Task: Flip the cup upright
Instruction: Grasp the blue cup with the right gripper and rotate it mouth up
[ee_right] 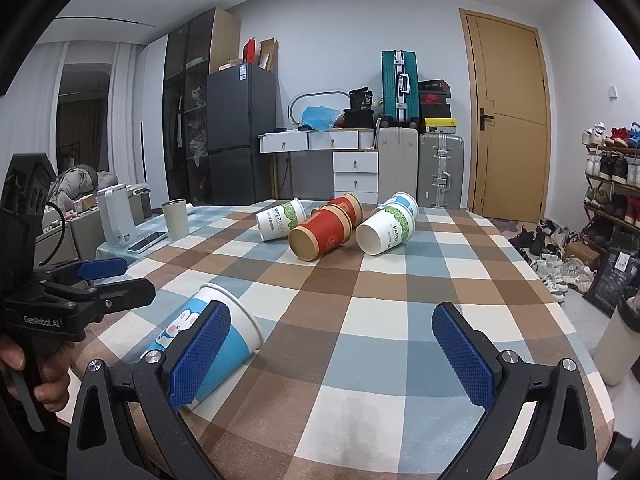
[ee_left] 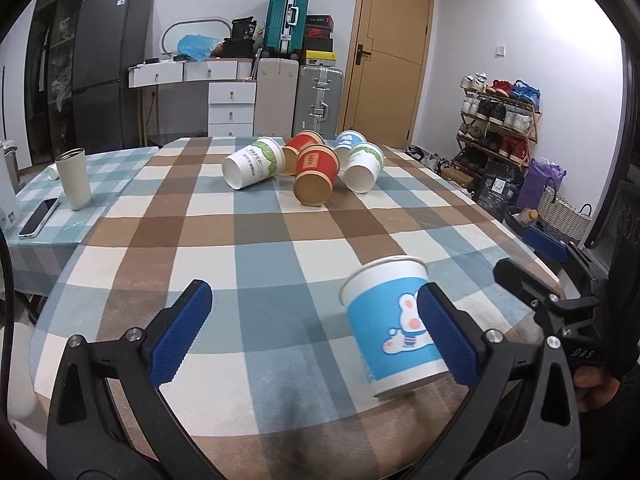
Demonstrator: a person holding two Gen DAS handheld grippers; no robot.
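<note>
Ribbed blue pads (ee_left: 182, 330) on black plastic arms are seen nearest the lens, and the left gripper (ee_left: 316, 334) is spread wide with nothing clamped. Just inside its right-hand pad, the blue paper cup (ee_left: 394, 326) is found lying on its side on the checked tablecloth (ee_left: 256, 240), white rolled rim pointing toward the far side, a cartoon rabbit printed on its smooth blue band. From the right wrist view, the right gripper (ee_right: 346, 354) is likewise held wide apart, the same cup (ee_right: 240, 330) partly hidden behind its left pad. Farther back, a cluster of tipped paper cups (ee_left: 308, 166), red, white-green and blue, is spotted on the brown, blue and cream squares.
</note>
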